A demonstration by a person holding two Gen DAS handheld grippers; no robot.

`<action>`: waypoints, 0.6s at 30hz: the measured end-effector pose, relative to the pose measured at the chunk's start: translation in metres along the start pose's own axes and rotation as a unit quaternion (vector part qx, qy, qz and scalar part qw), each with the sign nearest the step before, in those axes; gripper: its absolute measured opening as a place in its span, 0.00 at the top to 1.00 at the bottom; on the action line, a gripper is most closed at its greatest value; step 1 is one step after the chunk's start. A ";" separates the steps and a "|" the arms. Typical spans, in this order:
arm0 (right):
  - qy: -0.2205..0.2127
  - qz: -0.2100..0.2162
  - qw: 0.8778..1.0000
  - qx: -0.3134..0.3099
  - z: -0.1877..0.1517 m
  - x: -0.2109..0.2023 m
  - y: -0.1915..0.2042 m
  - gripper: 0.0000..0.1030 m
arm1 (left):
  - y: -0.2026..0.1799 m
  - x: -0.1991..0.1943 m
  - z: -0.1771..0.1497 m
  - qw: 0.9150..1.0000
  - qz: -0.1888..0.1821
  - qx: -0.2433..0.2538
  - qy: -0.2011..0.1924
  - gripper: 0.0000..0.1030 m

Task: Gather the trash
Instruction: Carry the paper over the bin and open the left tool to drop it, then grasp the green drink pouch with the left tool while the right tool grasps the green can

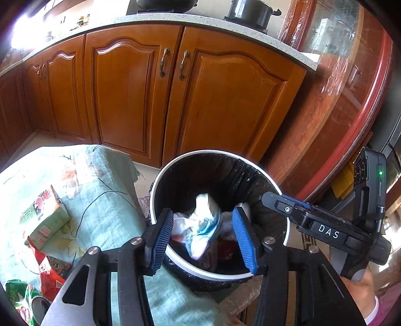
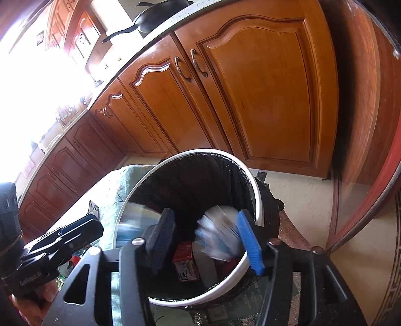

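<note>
Both grippers over the trash bin (image 1: pixel 220 215), a round bin with a white rim and black bag liner, standing beside a table draped in a pale green floral cloth (image 1: pixel 105 190).

Left gripper (image 1: pixel 204 239): jaws spread wide above the bin mouth, blue pads on either side of the opening, nothing between them. Crumpled white and blue wrapper (image 1: pixel 203 223) lying inside the bin on top of other trash, framed by the open fingers but apart from both pads.

Right gripper (image 2: pixel 208 242): jaws likewise apart over the bin (image 2: pixel 190 225). White and blue wrapper (image 2: pixel 218 235) motion-blurred just beside the right-hand blue pad (image 2: pixel 249 242); contact with that pad not determinable from the blur. Red carton (image 2: pixel 184 260) visible deep in the bin.

On the cloth, left of the bin: green and white box (image 1: pixel 46 213) lying flat, red snack bag (image 1: pixel 48 273) nearer the camera, green packet (image 1: pixel 20 298) at the lower edge. Thin black thread (image 1: pixel 100 200) trailing across the cloth.

Background: wooden cabinet doors (image 1: pixel 150 95) under a speckled countertop (image 1: pixel 155 18), black pot (image 1: pixel 250 11) on top.
</note>
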State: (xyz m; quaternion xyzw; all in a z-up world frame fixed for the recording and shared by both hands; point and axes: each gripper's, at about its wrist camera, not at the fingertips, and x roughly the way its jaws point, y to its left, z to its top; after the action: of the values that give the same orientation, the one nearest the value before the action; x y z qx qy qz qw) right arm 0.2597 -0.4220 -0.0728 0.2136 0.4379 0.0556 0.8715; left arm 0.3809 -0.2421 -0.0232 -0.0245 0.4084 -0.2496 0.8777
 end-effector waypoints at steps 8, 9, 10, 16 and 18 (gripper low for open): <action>-0.014 0.013 1.000 0.011 -0.013 -0.018 0.004 0.29 | 0.009 -0.028 -0.021 1.000 -0.004 -0.020 -0.011 0.44; -0.018 0.018 1.000 0.012 -0.015 -0.021 0.006 0.25 | 0.012 -0.034 -0.026 1.000 -0.004 -0.024 -0.013 0.43; -0.021 0.022 0.999 0.011 -0.018 -0.024 0.009 0.24 | 0.014 -0.039 -0.029 1.000 -0.003 -0.027 -0.014 0.43; -0.023 0.050 0.998 0.005 -0.039 -0.035 0.036 0.18 | 0.031 -0.075 -0.060 0.998 0.006 -0.056 -0.026 0.40; -0.019 0.056 0.998 0.001 -0.047 -0.037 0.046 0.18 | 0.037 -0.086 -0.069 0.997 0.009 -0.064 -0.028 0.40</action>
State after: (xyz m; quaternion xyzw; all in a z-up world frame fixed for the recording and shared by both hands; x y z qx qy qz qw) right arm 0.2041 -0.3760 -0.0509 0.2396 0.4088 0.0993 0.8750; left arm 0.2994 -0.1591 -0.0175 -0.0840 0.3988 -0.2138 0.8878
